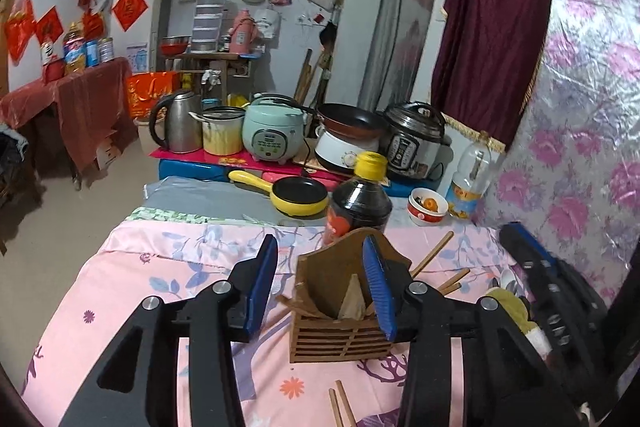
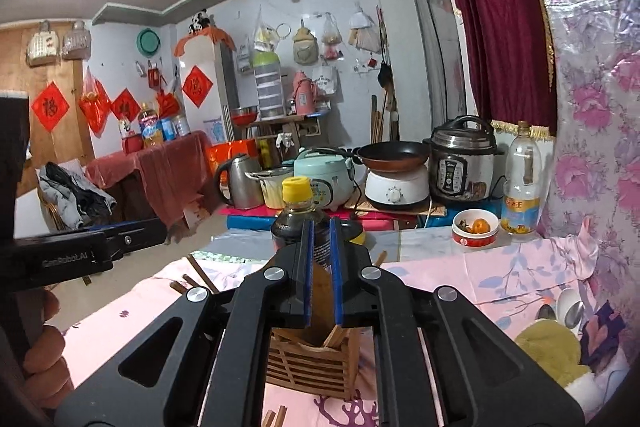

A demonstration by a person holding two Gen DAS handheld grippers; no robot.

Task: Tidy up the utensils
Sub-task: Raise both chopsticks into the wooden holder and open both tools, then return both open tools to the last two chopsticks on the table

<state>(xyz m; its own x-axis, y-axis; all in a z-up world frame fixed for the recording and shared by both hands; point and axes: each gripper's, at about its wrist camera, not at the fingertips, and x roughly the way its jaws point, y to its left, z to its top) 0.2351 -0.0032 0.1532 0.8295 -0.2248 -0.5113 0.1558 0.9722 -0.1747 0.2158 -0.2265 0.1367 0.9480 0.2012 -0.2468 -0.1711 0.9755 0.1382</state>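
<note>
Landmark is the wooden utensil holder [image 1: 340, 311], upright on the pink floral cloth [image 1: 160, 267]. Slatted front, taller curved back panel.

Left gripper [image 1: 324, 283] sits over the holder with its jaws wide apart. The right blue pad [image 1: 378, 291] overlaps the holder's right side; contact is unclear. The left blue pad is clear of the holder on its left. It grips nothing.

Right gripper [image 2: 320, 271] is above the holder [image 2: 312, 359], jaws narrowed to a slim gap, not fully closed. I cannot tell whether anything is pinched in the gap; chopstick tips [image 2: 336, 337] show just below the pads, inside the holder.

Chopsticks are spread out: a few stand inside the holder [image 1: 354, 301]; loose ones lie on the cloth to the holder's right [image 1: 434, 253], and 2 ends lie in front of it at the lower edge [image 1: 340, 405]. In the right wrist view, more lie to the holder's left [image 2: 200, 277].

Dark sauce bottle with yellow cap [image 1: 360, 203] stands directly behind the holder. Yellow mini pan [image 1: 296, 193] is behind it to the left. Small bowl [image 1: 427, 206] and clear bottle [image 1: 470, 179] are behind it to the right. Metal spoons [image 2: 568, 307] and a yellow-green plush [image 2: 548, 351] are well right of the holder.
</note>
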